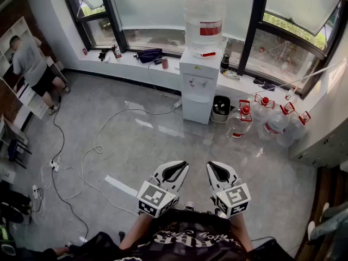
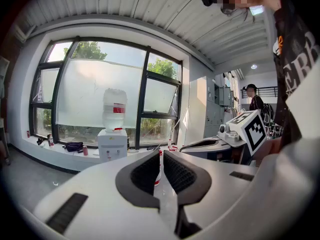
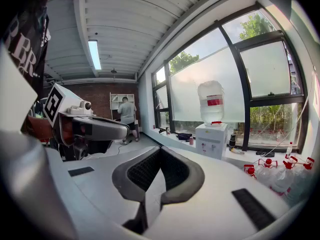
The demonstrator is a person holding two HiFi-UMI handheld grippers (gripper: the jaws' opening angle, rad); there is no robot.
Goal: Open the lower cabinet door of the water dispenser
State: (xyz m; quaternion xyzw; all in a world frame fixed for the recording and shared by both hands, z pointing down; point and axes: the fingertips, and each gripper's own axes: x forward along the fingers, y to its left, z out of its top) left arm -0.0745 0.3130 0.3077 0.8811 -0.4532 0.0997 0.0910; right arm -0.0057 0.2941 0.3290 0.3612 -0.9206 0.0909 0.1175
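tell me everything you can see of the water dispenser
The water dispenser is a white, plastic-looking floor-standing box, upright on the grey floor against the window ledge. A clear water bottle with a red label sits inverted on top. Two taps show on its front; the lower cabinet door below looks shut.

The water dispenser [image 1: 199, 86] is a white floor-standing unit, upright against the window ledge [image 1: 128, 64]. It carries an inverted clear bottle [image 1: 204, 18] with a red label. I see two taps [image 1: 191, 82] on its upper front. The lower cabinet door [image 1: 197, 109] is a plain white panel below the taps, flush with the body and closed. The unit stands well ahead of both sets of jaws. Along the left gripper [image 2: 161, 156] jaws, the dispenser [image 2: 112, 145] lies left of their line. Along the right gripper [image 3: 159, 151] jaws, the dispenser [image 3: 210, 140] lies right of their line.
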